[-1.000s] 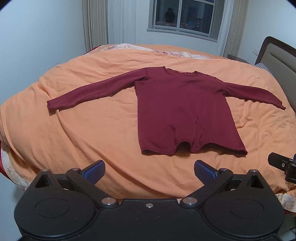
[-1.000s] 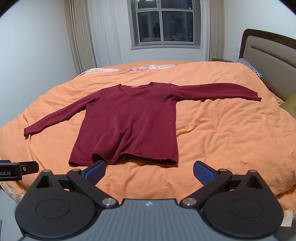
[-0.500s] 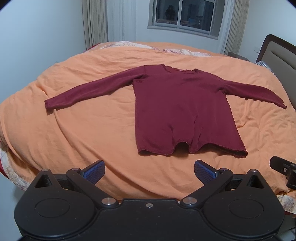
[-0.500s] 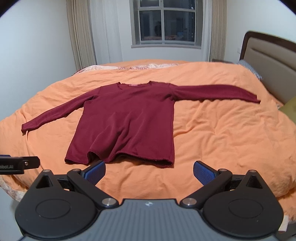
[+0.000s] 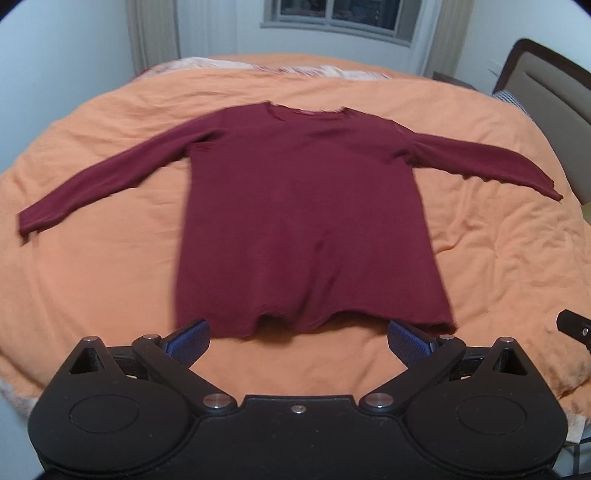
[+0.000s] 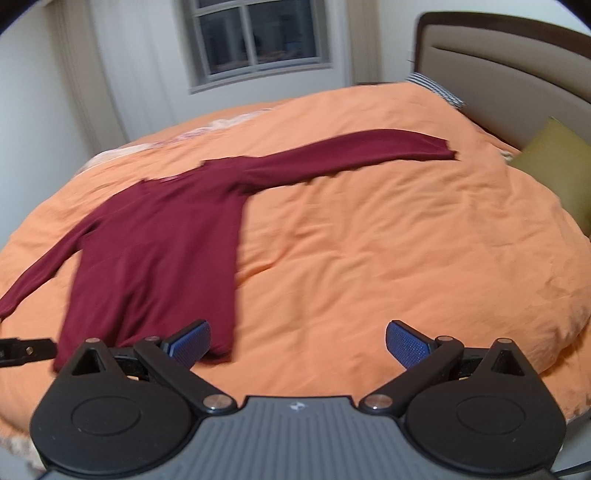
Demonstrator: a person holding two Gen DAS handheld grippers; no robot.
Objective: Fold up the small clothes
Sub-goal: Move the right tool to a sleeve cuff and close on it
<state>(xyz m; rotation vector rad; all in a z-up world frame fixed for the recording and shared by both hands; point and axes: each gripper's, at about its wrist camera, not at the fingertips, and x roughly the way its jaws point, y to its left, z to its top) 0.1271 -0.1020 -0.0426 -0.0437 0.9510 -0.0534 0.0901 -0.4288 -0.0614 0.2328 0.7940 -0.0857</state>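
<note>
Both grippers hang wide open and empty over the near edge of the bed. Seen from its own camera, the left gripper [image 5: 298,338] has its blue pads [image 5: 190,338] spread to either side of the shirt's hem, close above it but not touching. The right gripper [image 6: 298,338] has its left pad over the hem's right corner, while its other pad sits over bare orange cover [image 6: 369,258].

The dark red long-sleeved shirt [image 5: 303,221] lies flat and face up in the middle of the cover, neck toward the window [image 5: 340,14], both sleeves stretched out sideways. No fold has been made. Laid out like this, every edge is easy to reach, and the open jaws near the hem suggest a first pinch is being lined up.

Compared with half a second ago, both cameras have come closer and lower, so the shirt fills more of each view. The right gripper has also swung toward the headboard [image 6: 498,66], pushing the shirt to the left of its view and bringing a green pillow [image 6: 554,158] into sight. Both views are blurred, which fits quick movement. The shirt itself has not shifted.
</note>
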